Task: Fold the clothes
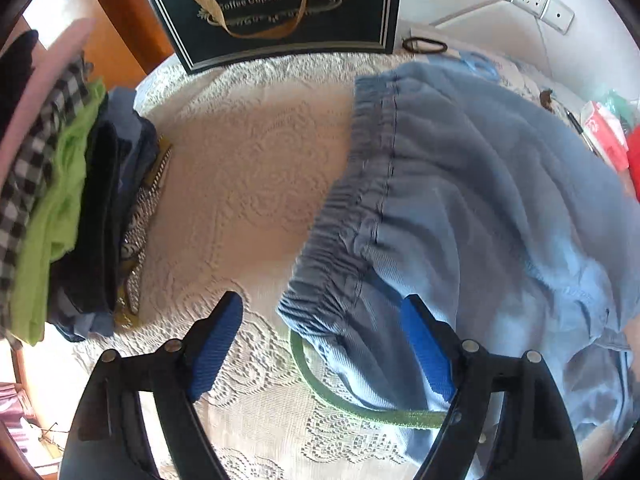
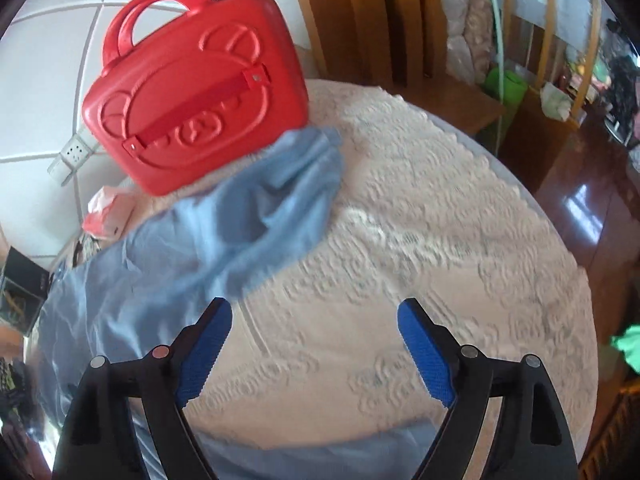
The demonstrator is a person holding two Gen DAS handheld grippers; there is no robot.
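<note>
While both tongs hang spread and empty, blue trousers (image 1: pixel 480 200) lie crumpled on lace tablecloth (image 1: pixel 248 168). Left gripper (image 1: pixel 320 340) above trousers' elastic waistband (image 1: pixel 360 208), one pad over cloth, other over bare lace. Stack of folded clothes (image 1: pixel 72 200) well left of trousers. Dark gift bag (image 1: pixel 280 4) beyond trousers, by wall. Right gripper (image 2: pixel 316 340) over lace just beside trousers' leg (image 2: pixel 280 200). Red case (image 2: pixel 192 96) touching far end of leg.
</note>
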